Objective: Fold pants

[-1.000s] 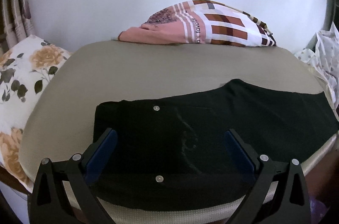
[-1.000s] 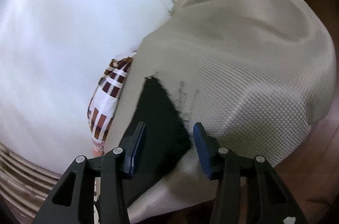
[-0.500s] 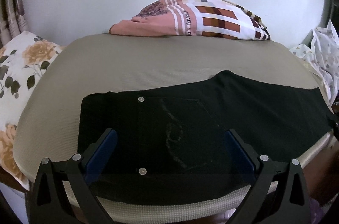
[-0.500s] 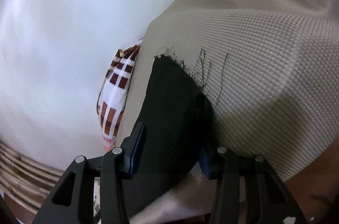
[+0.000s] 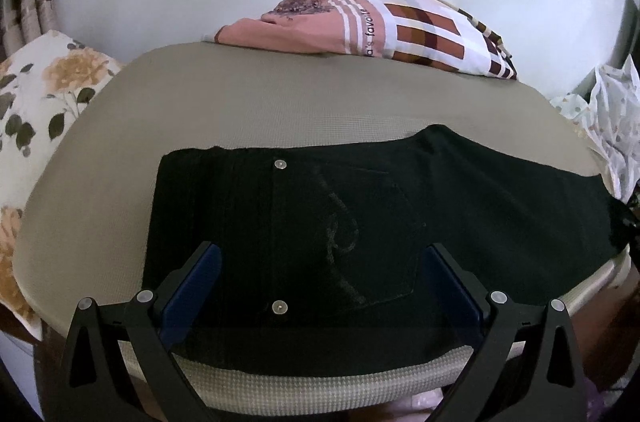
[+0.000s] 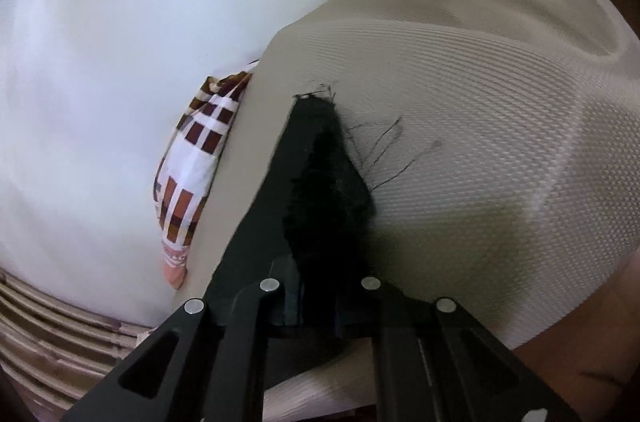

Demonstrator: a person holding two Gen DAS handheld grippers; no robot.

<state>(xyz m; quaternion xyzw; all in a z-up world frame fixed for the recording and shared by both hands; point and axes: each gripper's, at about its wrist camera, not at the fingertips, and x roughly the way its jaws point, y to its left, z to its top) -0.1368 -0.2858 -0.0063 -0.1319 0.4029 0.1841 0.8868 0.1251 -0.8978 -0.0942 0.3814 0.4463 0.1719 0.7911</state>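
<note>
Left gripper [image 5: 320, 286]: held low over the near edge of the bed, angled down; jaws spread wide, nothing pinched; blue pads [image 5: 192, 286] are seen either side of the waist region of the pants.
Pants [image 5: 360, 222]: black, laid flat across the near half of the beige mattress [image 5: 280, 110], waist end toward the left, leg running off to the right edge. Two metal rivets [image 5: 280, 164] and faint pocket stitching are visible.
Right gripper [image 6: 320, 286]: tilted down at the leg end; jaws are closing, with the frayed hem [image 6: 328, 182] bunched between them and pressed by the pads.
Backdrop: floral pillow [image 5: 44, 94] at left, checked pink-and-brown cloth [image 5: 384, 26] against the white wall.
Hidden / unclear: right fingertips are covered by dark fabric; lower hem edge is lost in shadow; gripper handles and the hands are cut off by the frame. Stitched pocket motif cannot be read.
</note>
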